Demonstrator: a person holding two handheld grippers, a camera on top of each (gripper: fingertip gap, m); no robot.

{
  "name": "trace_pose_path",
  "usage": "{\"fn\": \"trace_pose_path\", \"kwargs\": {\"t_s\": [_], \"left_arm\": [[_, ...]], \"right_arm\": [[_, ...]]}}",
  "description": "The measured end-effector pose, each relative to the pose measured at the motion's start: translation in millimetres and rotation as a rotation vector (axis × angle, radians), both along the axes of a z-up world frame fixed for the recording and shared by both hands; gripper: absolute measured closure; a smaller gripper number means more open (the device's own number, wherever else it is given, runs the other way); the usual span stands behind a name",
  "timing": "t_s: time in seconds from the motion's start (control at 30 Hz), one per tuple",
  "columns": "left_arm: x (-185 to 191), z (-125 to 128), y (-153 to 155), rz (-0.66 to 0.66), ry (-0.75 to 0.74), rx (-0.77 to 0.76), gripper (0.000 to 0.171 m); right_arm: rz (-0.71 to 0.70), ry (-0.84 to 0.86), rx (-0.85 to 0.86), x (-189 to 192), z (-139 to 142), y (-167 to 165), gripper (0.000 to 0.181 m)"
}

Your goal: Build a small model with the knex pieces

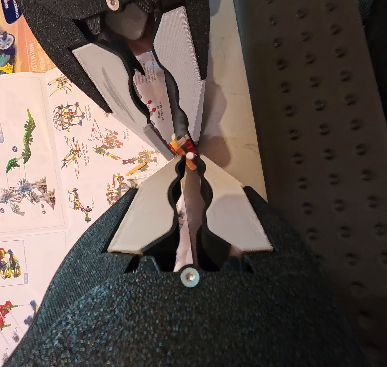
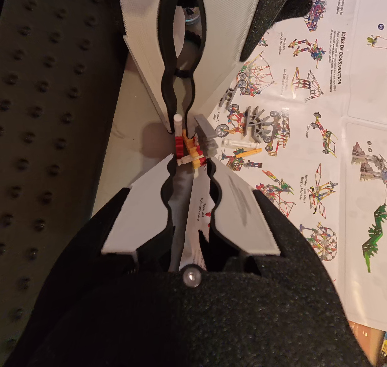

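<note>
Both jaws meet tip to tip, each pair clenched on the same small toy assembly [image 2: 189, 148] of red, yellow, white and grey pieces: left gripper [image 1: 191, 160] at one end, right gripper [image 2: 191, 160] at the other. It hangs over the instruction sheet [image 2: 293, 147], just beside a dark perforated panel [image 2: 52, 106].
</note>
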State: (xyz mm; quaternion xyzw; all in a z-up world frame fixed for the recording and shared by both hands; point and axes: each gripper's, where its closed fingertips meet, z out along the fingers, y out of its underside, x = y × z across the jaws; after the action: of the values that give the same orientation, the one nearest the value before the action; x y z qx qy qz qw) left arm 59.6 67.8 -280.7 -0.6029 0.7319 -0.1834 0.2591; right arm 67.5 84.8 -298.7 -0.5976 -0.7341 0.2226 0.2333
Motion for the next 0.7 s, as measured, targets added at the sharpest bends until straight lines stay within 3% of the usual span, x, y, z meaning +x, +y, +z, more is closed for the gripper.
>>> {"fn": "trace_pose_path", "kwargs": {"t_s": [0.33,0.5,0.7], "left_arm": [[-11,-9,7,0.023,0.080,0.028,0.157],[-12,-9,11,0.044,0.091,0.042,0.169],[-21,-7,16,0.050,0.125,0.064,0.160]], "right_arm": [[-0.046,0.006,-0.002,-1,0,8,0.153],[-0.051,0.001,0.019,0,2,11,0.153],[-0.026,-0.038,-0.044,7,-1,3,0.152]]}}
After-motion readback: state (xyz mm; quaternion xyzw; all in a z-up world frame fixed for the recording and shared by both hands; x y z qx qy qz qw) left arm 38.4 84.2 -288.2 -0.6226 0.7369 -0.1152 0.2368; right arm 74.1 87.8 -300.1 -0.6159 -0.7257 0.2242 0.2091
